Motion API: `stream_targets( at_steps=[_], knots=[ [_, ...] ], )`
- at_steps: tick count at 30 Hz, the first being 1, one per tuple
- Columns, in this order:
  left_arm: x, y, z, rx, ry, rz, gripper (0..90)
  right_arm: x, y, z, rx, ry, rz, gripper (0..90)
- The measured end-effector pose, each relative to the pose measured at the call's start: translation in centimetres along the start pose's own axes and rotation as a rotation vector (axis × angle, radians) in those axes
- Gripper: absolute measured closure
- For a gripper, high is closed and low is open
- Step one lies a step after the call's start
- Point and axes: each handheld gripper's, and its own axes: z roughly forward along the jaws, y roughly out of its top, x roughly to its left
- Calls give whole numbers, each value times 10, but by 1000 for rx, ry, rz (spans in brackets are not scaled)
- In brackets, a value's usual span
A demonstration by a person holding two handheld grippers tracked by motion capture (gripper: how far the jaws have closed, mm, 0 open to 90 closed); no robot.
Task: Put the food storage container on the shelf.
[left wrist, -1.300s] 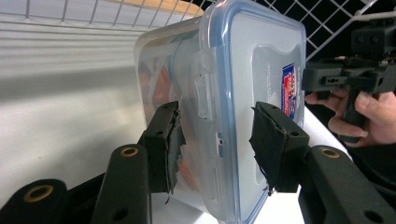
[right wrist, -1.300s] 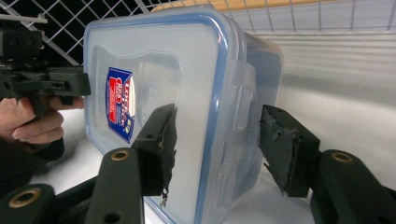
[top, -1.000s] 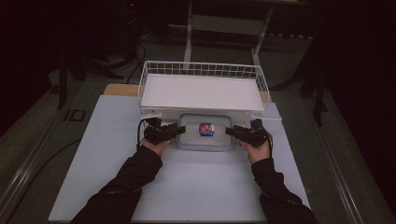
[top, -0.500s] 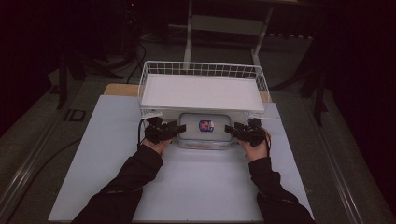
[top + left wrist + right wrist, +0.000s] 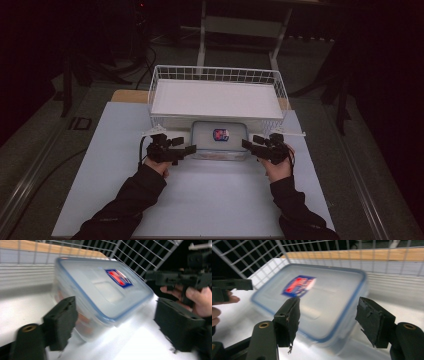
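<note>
Lidded plastic box (image 5: pixel 219 140) on table (image 5: pixel 210 200) before wire basket (image 5: pixel 215 95); both tools' jaws just opening, box released.

Clear box (image 5: pixel 220 141) blue-rimmed, red-blue label (image 5: pixel 221 134), white wire basket (image 5: pixel 165 75)

Looks like a lab or test-rig room, not a home: dark space, bench (image 5: pixel 210 200) covered with a plain white sheet over a wooden top, lit from above while everything around it is dim. Cables (image 5: pixel 30 172) run across the grey floor (image 5: pixel 35 125), and a bare metal frame (image 5: pixel 240 25) stands behind the bench beside dark stand legs (image 5: pixel 65 85).
</note>
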Motion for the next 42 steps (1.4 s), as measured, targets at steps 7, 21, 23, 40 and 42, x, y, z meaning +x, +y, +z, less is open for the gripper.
stream_targets(
  at_steps=[7,21,23,40,42],
  knots=[
    [-16,-2,-13,25,-25,22,4,23,-3,-10,-3,57,-34,361],
    [-49,-12,-38,47,-14,108,1,62,-19,0,68,136,-94,487],
    [-53,-16,-42,40,-10,118,1,64,-23,3,83,133,-105,544],
    [-57,-41,-45,17,21,155,1,68,-33,42,182,89,-164,898],
    [-57,-43,-44,2,16,188,1,66,-32,47,179,79,-165,898]
  ],
)
